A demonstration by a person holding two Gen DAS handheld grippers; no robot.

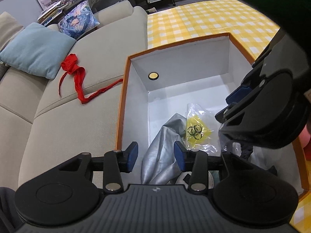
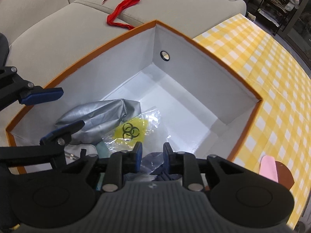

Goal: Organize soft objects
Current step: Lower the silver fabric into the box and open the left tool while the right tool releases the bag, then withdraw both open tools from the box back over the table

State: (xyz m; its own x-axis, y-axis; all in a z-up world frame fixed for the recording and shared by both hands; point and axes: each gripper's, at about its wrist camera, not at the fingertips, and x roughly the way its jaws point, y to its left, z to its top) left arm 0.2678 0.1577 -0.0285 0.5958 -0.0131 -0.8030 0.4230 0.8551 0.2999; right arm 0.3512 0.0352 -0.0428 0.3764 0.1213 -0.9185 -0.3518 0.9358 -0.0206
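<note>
An orange-edged box (image 1: 124,89) with white walls (image 2: 202,71) stands against a beige sofa. Inside lie a silver fabric piece (image 1: 165,149) (image 2: 97,116), a clear bag with a yellow biohazard label (image 1: 196,130) (image 2: 130,131), and a clear bag with dark cloth (image 2: 159,169). My left gripper (image 1: 155,154) is open above the silver fabric at the box's near end, holding nothing. My right gripper (image 2: 152,155) is open over the bag with dark cloth; it also shows at the right of the left wrist view (image 1: 229,104). A red ribbon-like cloth (image 1: 77,77) (image 2: 126,5) lies on the sofa.
A light blue cushion (image 1: 37,48) and a printed cushion (image 1: 77,19) rest on the sofa (image 1: 68,126). A yellow checked cloth (image 1: 204,19) (image 2: 272,77) covers the surface beyond the box. A pink object (image 2: 269,167) lies on a brown item at the right.
</note>
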